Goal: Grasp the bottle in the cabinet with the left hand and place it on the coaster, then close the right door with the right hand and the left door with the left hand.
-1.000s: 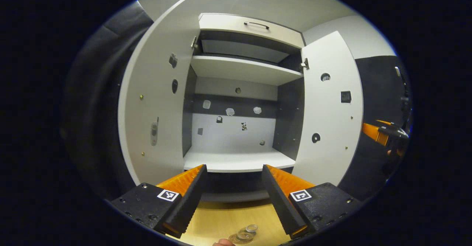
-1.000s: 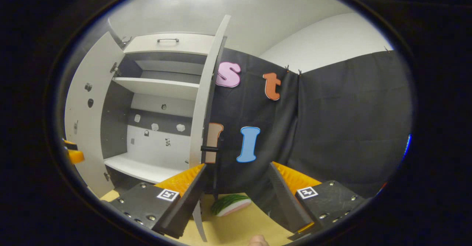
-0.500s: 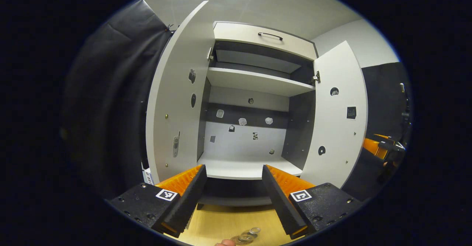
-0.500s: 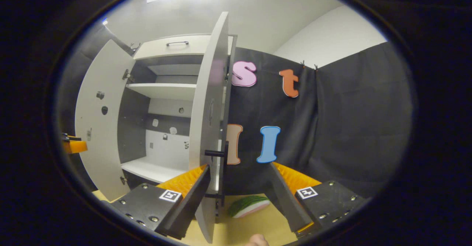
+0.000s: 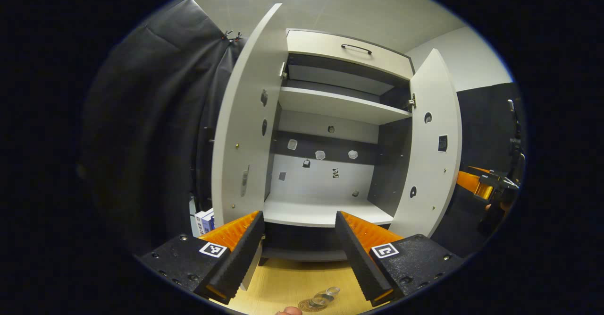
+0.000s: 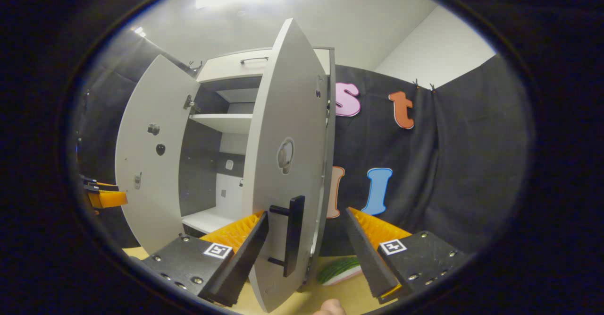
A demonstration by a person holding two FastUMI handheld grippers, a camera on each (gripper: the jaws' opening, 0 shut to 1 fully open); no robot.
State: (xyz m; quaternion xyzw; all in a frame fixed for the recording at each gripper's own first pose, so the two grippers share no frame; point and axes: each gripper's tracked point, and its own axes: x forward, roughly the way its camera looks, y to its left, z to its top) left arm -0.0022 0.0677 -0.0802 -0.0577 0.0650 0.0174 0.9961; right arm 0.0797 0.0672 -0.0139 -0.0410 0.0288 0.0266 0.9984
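Observation:
The white cabinet point(image 5: 330, 211) stands with both doors swung out and its shelves bare. A clear bottle point(image 5: 324, 297) rests on a round coaster point(image 5: 306, 305) on the wooden table, just below my left gripper point(image 5: 299, 258), which is open and holds nothing. The left door point(image 5: 245, 131) is beside that gripper's left finger. In the right gripper view the right door point(image 6: 288, 154) is partly swung in and shows its outer face. Its black handle point(image 6: 293, 234) lies between the fingers of my open right gripper point(image 6: 306, 253). Contact with the door cannot be made out.
A blue and white box point(image 5: 204, 220) sits on the table behind the left door. A watermelon-slice object point(image 6: 339, 270) lies on the table by the right door's foot. The left gripper point(image 6: 101, 197) shows beyond the left door point(image 6: 151, 154). Black cloth hangs on both sides.
The right door has swung partway toward the cabinet, and my right gripper has come round to its outer face by the handle. My left gripper has drawn back and leftward.

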